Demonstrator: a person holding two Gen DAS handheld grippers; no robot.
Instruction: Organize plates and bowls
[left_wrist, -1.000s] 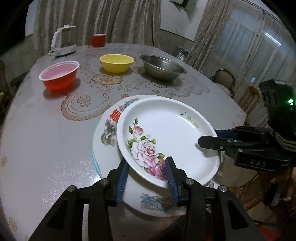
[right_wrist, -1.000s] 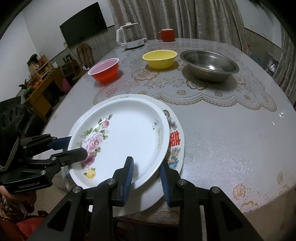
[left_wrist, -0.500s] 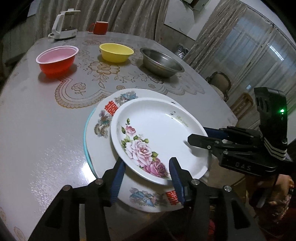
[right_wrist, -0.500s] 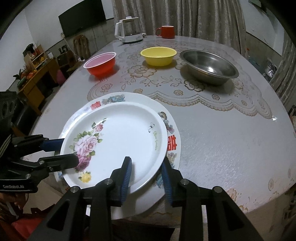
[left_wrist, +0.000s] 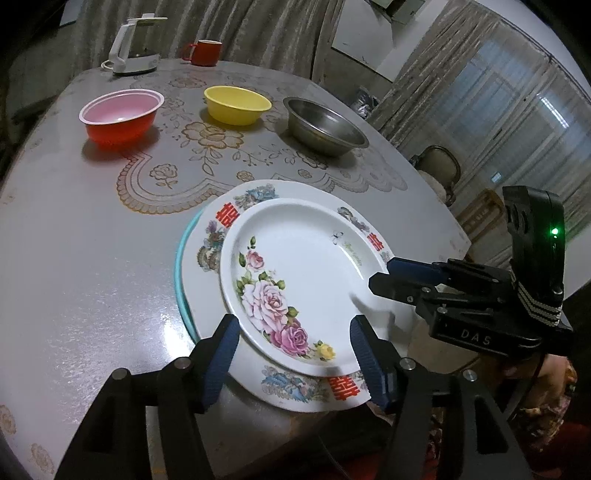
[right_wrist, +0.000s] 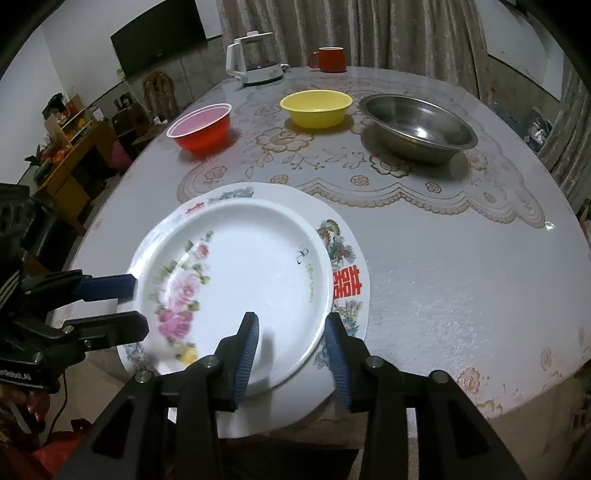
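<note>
The left gripper (left_wrist: 295, 354) jaws are opening and now stand clear of the rose plate (left_wrist: 306, 280) rim they gripped a second earlier. The right gripper (right_wrist: 291, 350) jaws are opening too. The rose plate now lies lower on the patterned plate (left_wrist: 295, 391).

dim indoor light | glare on table (left_wrist: 92, 295) (glossy) | fisheye edges dark

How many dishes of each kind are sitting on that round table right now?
Plates: 3 — white rose-patterned plate, larger white plate with red characters, teal-rimmed plate edge beneath them.
Bowls: 3 — red plastic bowl, yellow bowl, steel bowl.
Mugs: 1 — red mug.
Kettles: 1 — white kettle.
Total: 8
</note>
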